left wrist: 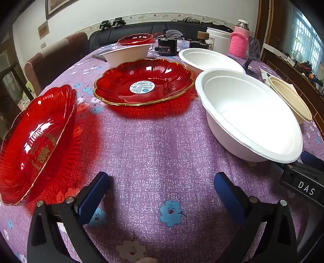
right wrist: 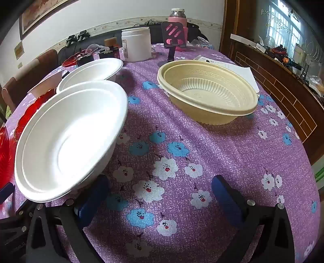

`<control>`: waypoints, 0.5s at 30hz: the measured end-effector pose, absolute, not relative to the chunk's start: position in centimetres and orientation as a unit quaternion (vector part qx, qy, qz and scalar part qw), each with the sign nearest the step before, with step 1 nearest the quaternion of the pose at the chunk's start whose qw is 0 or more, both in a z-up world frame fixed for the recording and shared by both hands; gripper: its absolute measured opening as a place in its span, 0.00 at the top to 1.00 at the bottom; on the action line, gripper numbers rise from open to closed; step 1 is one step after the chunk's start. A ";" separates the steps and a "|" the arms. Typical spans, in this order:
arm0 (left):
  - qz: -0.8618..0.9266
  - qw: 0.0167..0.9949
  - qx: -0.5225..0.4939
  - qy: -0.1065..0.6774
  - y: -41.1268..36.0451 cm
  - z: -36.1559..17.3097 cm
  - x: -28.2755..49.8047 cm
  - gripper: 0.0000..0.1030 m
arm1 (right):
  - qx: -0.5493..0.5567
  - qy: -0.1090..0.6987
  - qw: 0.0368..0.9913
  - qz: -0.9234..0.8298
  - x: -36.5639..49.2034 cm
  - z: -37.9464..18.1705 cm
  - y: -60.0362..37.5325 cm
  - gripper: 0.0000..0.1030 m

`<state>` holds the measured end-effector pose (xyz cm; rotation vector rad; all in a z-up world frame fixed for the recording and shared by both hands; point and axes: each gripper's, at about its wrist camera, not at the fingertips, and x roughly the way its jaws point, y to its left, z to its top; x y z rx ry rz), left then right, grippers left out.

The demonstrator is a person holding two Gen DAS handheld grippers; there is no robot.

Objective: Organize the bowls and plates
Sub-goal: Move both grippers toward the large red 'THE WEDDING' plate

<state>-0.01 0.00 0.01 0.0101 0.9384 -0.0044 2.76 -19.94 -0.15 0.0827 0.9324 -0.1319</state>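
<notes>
My left gripper [left wrist: 162,194] is open and empty above the purple flowered tablecloth. A red plate [left wrist: 36,141] lies to its left, and a red gold-rimmed plate [left wrist: 143,83] lies ahead. A near white bowl [left wrist: 249,113] sits to the right, another white bowl [left wrist: 210,59] behind it, a third [left wrist: 127,54] far ahead, and a small red plate [left wrist: 135,39] at the back. My right gripper [right wrist: 162,194] is open and empty. The near white bowl [right wrist: 68,137] is at its left, over the left finger. A beige bowl [right wrist: 208,97] lies ahead right.
A white jar [right wrist: 136,44], a pink-sleeved bottle [right wrist: 178,18], a phone stand [right wrist: 172,40] and a black device [left wrist: 167,47] stand at the table's far end. Chairs [left wrist: 56,58] are on the left. A wooden cabinet [right wrist: 283,87] runs along the right.
</notes>
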 end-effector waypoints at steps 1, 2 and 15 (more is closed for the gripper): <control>-0.002 0.892 0.006 0.452 0.0 0.0 0.0 0.00 | 0.040 0.448 0.891 -0.064 2.8 -0.1 -19.9 0.01; -0.001 0.892 0.005 0.452 0.0 0.0 0.0 0.00 | 0.040 0.448 0.891 -0.064 2.8 -0.1 -19.9 0.01; -0.022 0.878 0.015 0.478 0.8 0.1 -1.2 0.00 | 0.040 0.449 0.890 -0.064 2.8 -0.1 -19.9 0.01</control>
